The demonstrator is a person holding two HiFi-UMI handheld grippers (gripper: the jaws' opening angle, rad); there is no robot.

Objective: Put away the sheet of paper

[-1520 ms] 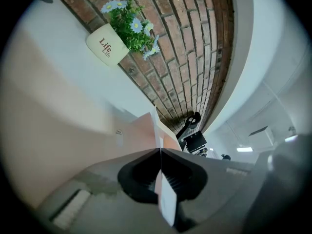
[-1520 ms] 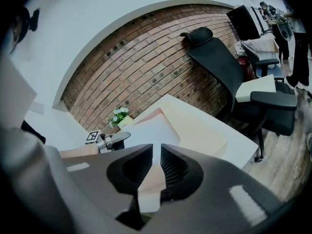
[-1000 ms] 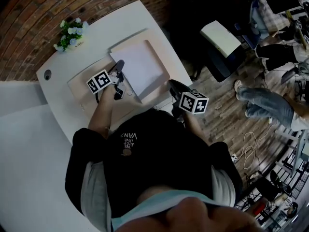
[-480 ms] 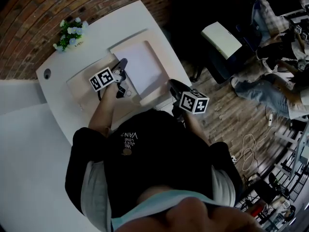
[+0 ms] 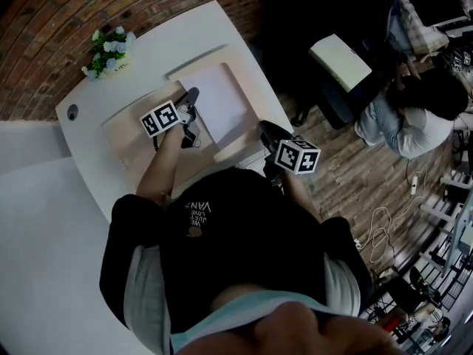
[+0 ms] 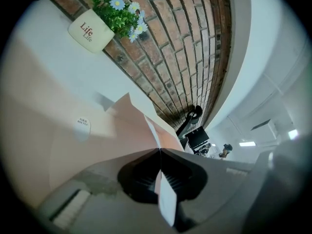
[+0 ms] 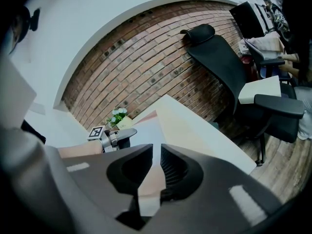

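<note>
The sheet of paper (image 5: pixel 222 98) is a single plain white rectangle with nothing printed on the side that shows. It lies flat inside the right half of an open pinkish-beige folder (image 5: pixel 126 128), with the folder showing as a narrow border along its far and right edges. The folder rests on the rounded corner of a white table (image 5: pixel 170 43).

The left tongs (image 5: pixel 191 95) reach in at the sheet's left edge. In the left gripper view, these tongs (image 6: pixel 159 150) are pressed together on a thin white edge (image 6: pixel 165 199) that runs up between them, so the sheet is pinched there. Behind it the folder (image 6: pixel 97 140) spreads out, with a small round sticker on its inner face.

The right tongs (image 5: pixel 262 129) sit at the folder's near right side. In the right gripper view they (image 7: pixel 157 147) are clamped on a pinkish-beige flap of the folder (image 7: pixel 146 182), which fills the narrow slit between the jaws.

There is one sheet, one folder and two tongs, each carrying one marker cube. One pot of small white and blue flowers (image 5: pixel 109 50) stands at the table's far left corner, against a brick wall. One black office chair (image 7: pixel 219 57) stands beyond the table. One other person (image 5: pixel 414 117) sits well apart at the right of the head view.
</note>
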